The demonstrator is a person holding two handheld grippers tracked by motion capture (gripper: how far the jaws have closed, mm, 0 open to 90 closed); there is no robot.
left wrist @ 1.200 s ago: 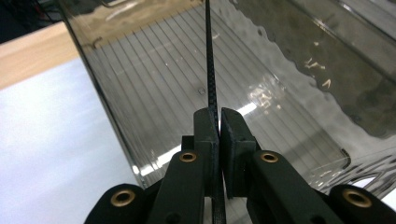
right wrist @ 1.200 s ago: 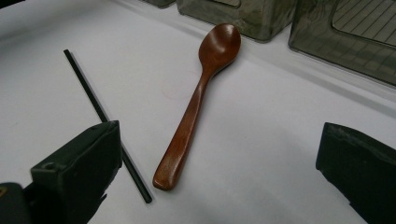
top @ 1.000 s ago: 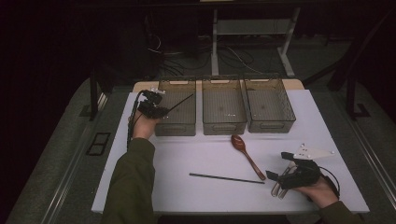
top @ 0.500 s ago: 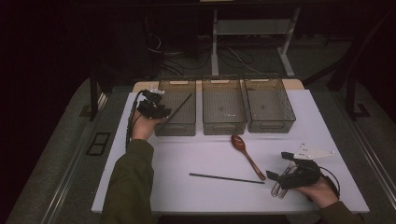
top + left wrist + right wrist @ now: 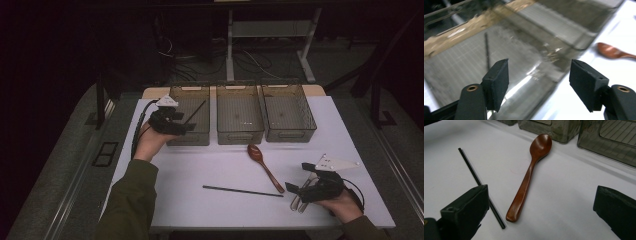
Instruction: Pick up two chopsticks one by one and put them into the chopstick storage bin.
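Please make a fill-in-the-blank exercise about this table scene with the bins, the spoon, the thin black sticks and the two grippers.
1. The wooden spoon lies on the ____ table.
2. Behind it stand ____ clear bins in a row.
3. The left gripper is over the leftmost bin, which holds one thin ____ stick.
4. The jaws of the right gripper are ____.

Missing words: white; three; black; open
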